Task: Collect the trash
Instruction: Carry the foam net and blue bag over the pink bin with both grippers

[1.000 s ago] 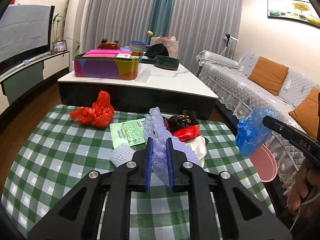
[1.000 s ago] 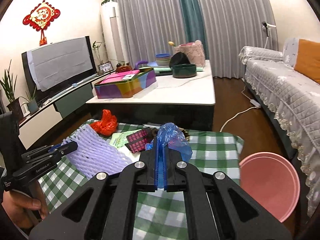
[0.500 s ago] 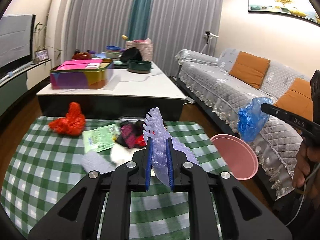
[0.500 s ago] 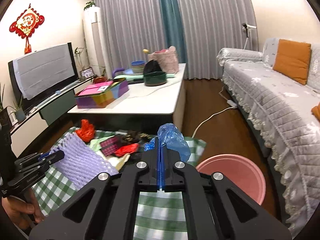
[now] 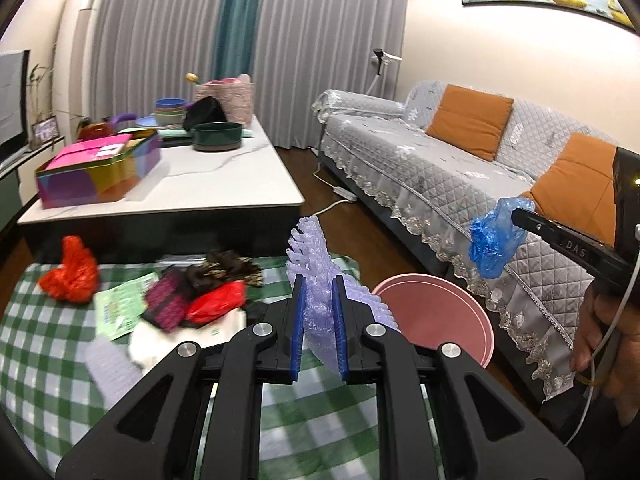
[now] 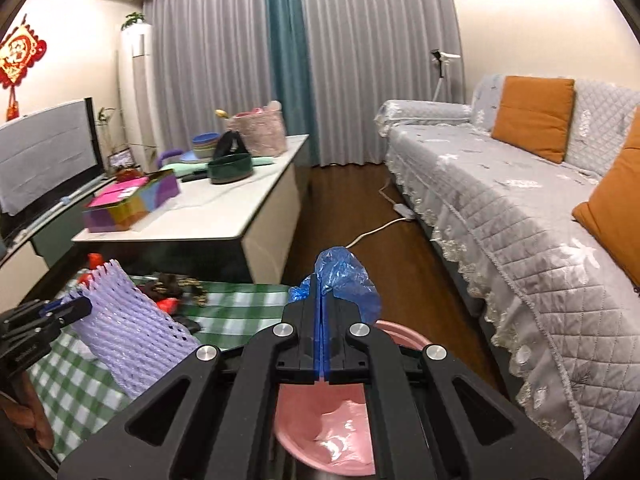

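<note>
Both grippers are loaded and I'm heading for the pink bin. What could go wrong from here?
1. The blue plastic bag is light; released from the right gripper above the pink bin, it may drift past the rim.
2. The purple foam net in the left gripper hangs over the checked tablecloth, not the bin; letting go now drops it back.
3. Both grippers converging on one bin could collide.

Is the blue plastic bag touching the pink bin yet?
Apart. In the left wrist view the blue plastic bag hangs from the right claw, with sofa visible between it and the pink bin.
</note>
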Tool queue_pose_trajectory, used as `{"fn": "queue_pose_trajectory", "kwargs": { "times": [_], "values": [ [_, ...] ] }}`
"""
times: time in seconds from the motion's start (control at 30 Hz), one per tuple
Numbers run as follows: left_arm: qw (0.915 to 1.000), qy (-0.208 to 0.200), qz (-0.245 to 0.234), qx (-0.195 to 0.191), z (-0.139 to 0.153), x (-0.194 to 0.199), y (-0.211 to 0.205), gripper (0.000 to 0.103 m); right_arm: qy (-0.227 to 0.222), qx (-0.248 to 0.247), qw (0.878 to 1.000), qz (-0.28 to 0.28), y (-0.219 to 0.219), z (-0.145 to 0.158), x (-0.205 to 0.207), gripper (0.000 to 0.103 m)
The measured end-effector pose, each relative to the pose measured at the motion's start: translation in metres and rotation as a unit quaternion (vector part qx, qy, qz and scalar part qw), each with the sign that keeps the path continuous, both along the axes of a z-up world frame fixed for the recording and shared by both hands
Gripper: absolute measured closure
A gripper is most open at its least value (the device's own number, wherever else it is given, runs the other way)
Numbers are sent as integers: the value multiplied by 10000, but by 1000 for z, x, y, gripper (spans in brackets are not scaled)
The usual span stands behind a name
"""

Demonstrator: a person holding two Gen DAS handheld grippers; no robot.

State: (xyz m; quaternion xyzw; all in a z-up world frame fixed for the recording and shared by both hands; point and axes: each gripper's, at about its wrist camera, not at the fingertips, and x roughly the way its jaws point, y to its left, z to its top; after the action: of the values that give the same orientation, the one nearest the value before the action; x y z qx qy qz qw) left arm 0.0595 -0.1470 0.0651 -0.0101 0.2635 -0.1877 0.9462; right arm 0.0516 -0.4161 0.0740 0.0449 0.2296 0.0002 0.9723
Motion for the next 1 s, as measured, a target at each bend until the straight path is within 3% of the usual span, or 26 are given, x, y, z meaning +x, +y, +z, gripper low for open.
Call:
{"fn": "queue_pose_trajectory", "kwargs": {
  "times": [0.53,1.0],
  "values": [
    [9984,80,-502,251,-24,59,-93,90,389,327,9979,-398,-54,-39,35,102],
    [9942,317,-852,573,-61,84,-141,90,619,346,9957,-599,-72,-57,47,102]
  ]
}}
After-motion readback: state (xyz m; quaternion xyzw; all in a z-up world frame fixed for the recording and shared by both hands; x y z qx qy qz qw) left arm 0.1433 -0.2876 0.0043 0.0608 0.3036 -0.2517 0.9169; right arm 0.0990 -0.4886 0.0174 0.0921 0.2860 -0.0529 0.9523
